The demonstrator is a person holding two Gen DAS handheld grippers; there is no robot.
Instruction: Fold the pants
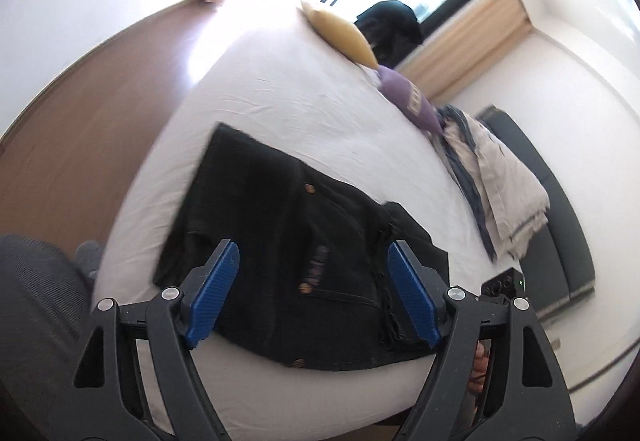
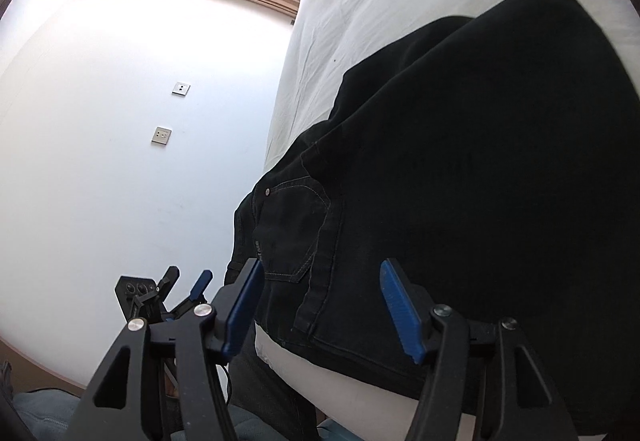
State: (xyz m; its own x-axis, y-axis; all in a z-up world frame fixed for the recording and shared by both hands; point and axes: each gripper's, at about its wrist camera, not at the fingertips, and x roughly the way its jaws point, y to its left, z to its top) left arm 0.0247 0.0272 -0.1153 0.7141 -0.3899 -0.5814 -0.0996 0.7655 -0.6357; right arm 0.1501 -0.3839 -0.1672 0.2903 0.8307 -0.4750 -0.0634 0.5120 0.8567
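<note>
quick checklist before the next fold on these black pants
1. Left gripper open, nothing pinched: ok.
2. Right gripper open, nothing pinched: ok.
3. Black pants lying on the bed, already doubled over: ok.
4. Pants smooth, no bunching: not ok, a lumpy edge near the waistband.
5. Bare sheet beyond the pants, short of the pillows: ok.
6. Hems aligned: cannot tell.
</note>
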